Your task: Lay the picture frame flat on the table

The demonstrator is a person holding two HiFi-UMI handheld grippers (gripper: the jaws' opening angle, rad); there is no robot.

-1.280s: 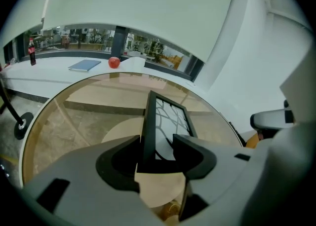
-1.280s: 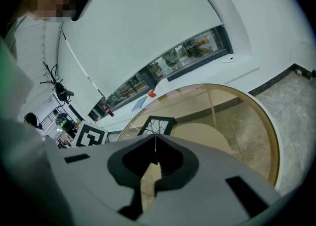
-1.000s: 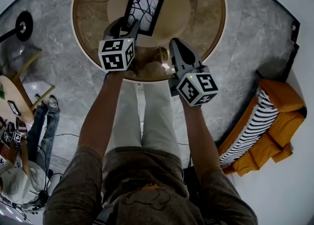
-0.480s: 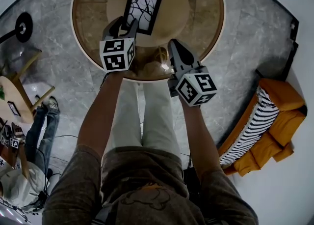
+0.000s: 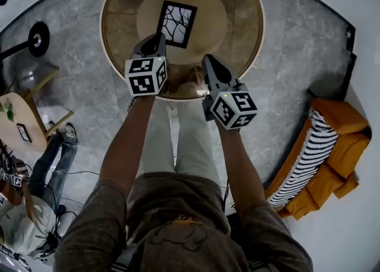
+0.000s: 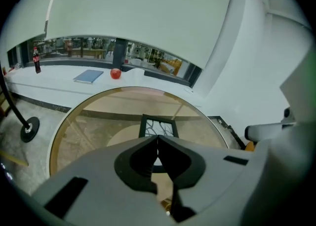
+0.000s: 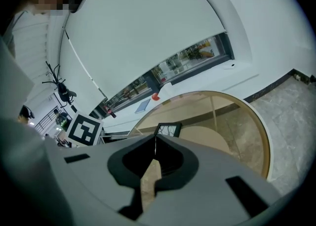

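Observation:
The black picture frame (image 5: 177, 23) with a branch drawing seems to lie flat on the round glass table (image 5: 243, 27), on its inner wooden disc. It also shows ahead of the jaws as the frame (image 6: 159, 126) in the left gripper view and the frame (image 7: 168, 130) in the right gripper view. My left gripper (image 5: 155, 42) hovers just short of the frame's near edge, jaws shut and empty. My right gripper (image 5: 209, 63) hangs over the table's near rim, right of the frame, also shut on nothing.
A floor lamp base (image 5: 38, 36) stands left of the table. An orange sofa with a striped cushion (image 5: 320, 152) is at the right. A person's legs (image 5: 56, 152) and a small wooden table (image 5: 18, 116) are at the far left. Bottle (image 6: 36, 59), book (image 6: 89, 76) and red ball (image 6: 115, 73) sit on the far ledge.
The left gripper's jaws have gone from spread to shut. Both grippers sit a little further back from the frame, and the view has shifted slightly.

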